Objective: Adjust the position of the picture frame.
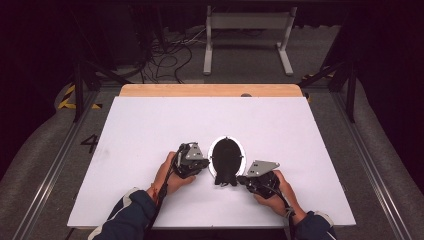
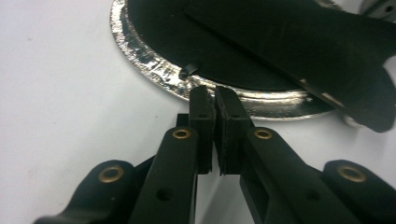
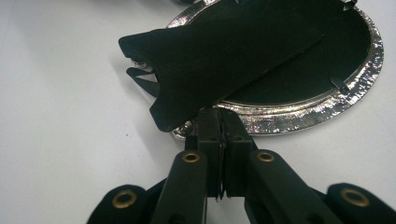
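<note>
Both forearms came in over the table's near edge, sleeves cut off by the frame. The left gripper lay low, angled toward the oval frame's left rim; the right gripper angled in at its lower right. The frame lay face down, just nearer than mid-table toward that near edge, its black stand flap raised. Both pairs of jaws were pressed together at the silver rim; whether they pinched it or merely touched was hard to tell.
</note>
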Demonstrator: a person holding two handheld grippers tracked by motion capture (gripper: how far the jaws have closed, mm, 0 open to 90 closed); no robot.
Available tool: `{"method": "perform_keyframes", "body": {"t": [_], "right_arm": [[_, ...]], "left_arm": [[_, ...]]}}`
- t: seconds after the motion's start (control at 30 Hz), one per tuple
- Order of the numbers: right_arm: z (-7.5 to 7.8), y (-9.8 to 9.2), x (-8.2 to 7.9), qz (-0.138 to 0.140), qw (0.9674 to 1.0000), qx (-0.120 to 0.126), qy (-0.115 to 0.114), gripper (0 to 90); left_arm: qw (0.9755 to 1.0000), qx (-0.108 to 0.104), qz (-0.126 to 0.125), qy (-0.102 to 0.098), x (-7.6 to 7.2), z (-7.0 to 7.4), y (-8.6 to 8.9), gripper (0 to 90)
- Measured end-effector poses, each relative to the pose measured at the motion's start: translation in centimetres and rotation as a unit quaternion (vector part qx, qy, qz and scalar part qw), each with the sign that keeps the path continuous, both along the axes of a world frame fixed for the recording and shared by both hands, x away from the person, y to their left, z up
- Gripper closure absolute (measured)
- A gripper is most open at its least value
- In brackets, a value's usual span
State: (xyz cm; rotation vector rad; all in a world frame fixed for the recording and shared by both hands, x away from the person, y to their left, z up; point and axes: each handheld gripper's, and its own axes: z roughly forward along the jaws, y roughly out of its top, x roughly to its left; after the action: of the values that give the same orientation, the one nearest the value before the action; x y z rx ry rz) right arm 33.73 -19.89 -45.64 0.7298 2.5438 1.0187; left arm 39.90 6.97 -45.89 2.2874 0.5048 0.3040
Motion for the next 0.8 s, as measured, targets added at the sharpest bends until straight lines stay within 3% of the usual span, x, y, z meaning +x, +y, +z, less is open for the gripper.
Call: {"method": "perform_keyframes", "body": {"t": [0.1, 0.27, 0.37, 0.47, 0.6, 0.63, 0.73, 0.8], "right_arm": [[0.0, -0.2, 0.1, 0.003, 1.0000, 0.003, 0.002, 86.5], [0.1, -0.5, 0.3, 0.003, 0.9998, 0.009, 0.016, 82.3], [0.3, -0.8, 0.3, 0.002, 0.9997, 0.011, 0.023, 80.3], [0.6, -1.1, 0.3, 0.001, 0.9995, 0.018, 0.025, 77.5], [1.0, -1.4, 0.0, -0.001, 0.9994, 0.023, 0.027, 68.7], [1.0, -1.5, -0.2, -0.001, 0.9993, 0.024, 0.030, 66.5], [1.1, -1.9, -0.6, -0.007, 0.9989, 0.031, 0.034, 61.2], [1.2, -2.1, -0.7, -0.008, 0.9989, 0.034, 0.033, 59.6]], "left_arm": [[0.9998, -0.020, 0.000, -0.007, -0.5, 0.6, 0.6, 86.2], [0.9991, -0.021, -0.010, -0.035, -1.8, 1.6, 2.2, 78.8], [0.9981, -0.037, -0.005, -0.050, -2.3, 2.1, 3.6, 65.3], [0.9970, -0.057, 0.002, -0.053, -2.7, 2.6, 5.2, 57.7], [0.9955, -0.043, 0.007, -0.084, -3.9, 2.6, 6.9, 41.2], [0.9950, -0.035, 0.019, -0.091, -4.3, 2.4, 7.4, 38.2], [0.9944, -0.023, 0.034, -0.097, -5.3, 1.8, 8.6, 27.9], [0.9949, -0.024, 0.043, -0.088, -5.9, 1.3, 9.5, 23.3]]}}
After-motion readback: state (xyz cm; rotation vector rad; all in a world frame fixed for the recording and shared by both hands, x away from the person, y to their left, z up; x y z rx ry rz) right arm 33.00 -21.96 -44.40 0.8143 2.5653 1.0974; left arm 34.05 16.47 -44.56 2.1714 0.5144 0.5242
